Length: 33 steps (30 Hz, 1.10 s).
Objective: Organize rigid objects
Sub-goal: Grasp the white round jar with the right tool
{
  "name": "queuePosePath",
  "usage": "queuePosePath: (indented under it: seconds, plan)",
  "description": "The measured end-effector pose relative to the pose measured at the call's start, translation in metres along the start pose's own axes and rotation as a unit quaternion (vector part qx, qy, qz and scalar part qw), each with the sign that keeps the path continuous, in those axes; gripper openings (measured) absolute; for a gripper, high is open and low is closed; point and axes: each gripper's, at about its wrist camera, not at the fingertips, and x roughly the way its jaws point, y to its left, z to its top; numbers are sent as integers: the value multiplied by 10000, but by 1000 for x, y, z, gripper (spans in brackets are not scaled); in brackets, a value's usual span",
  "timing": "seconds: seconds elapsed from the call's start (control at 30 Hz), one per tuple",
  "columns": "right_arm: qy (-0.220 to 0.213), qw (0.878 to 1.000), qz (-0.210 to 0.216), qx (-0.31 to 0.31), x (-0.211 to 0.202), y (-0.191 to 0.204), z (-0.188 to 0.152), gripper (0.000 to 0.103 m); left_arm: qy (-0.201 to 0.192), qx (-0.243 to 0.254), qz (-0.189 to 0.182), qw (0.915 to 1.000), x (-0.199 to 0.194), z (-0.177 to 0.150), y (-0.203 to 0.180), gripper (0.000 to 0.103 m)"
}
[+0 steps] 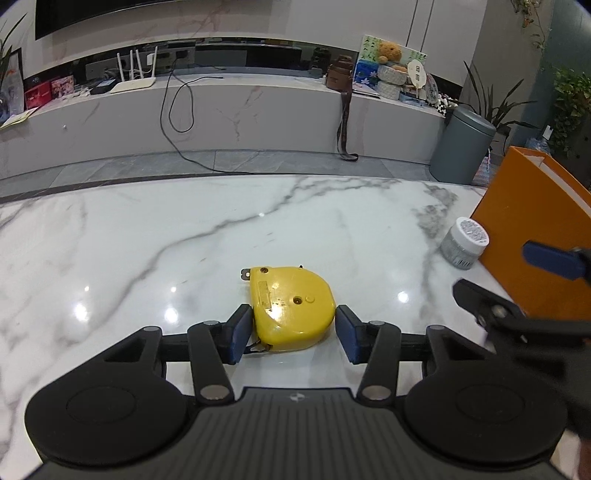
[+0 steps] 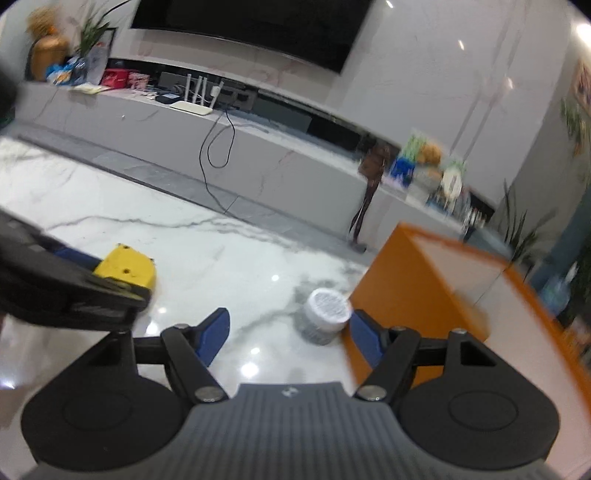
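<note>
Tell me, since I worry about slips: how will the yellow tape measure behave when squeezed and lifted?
The yellow tape measure looks like a hard, glossy plastic shell, so probably stiff but somewhat slippery. The left gripper flanks its curved sides, so it might twist or squirt forward. Lying flat on the marble table, it seems unlikely to roll.

Straight ahead past the fingers, a glossy white marble tabletop (image 1: pixel 155 236) with grey veins, ceiling lights glinting off it. Beyond its far edge, grey floor tiles (image 1: pixel 122 168), then a long low marble console (image 1: pixel 258 110) against a pale wall. Up top, a dark screen (image 1: pixel 122 14). A black cable (image 1: pixel 177 110) loops down the console front. Far right, a grey bin (image 1: pixel 461 144) beside leafy plants (image 1: pixel 569 107).
</note>
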Motion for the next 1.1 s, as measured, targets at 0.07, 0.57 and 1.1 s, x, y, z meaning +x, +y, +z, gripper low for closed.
queuePosePath:
  seconds: [0.07, 0.57, 1.1]
  plan:
    - [112, 9994, 5, 325, 10, -1, 0, 71, 19, 12, -9, 10000, -3, -2, 4, 56]
    - [94, 9789, -902, 1829, 63, -10, 1, 70, 84, 58, -89, 9999, -14, -10, 19, 57]
    - [393, 9783, -384, 1998, 75, -13, 1, 41, 67, 79, -96, 9999, -17, -14, 19, 56]
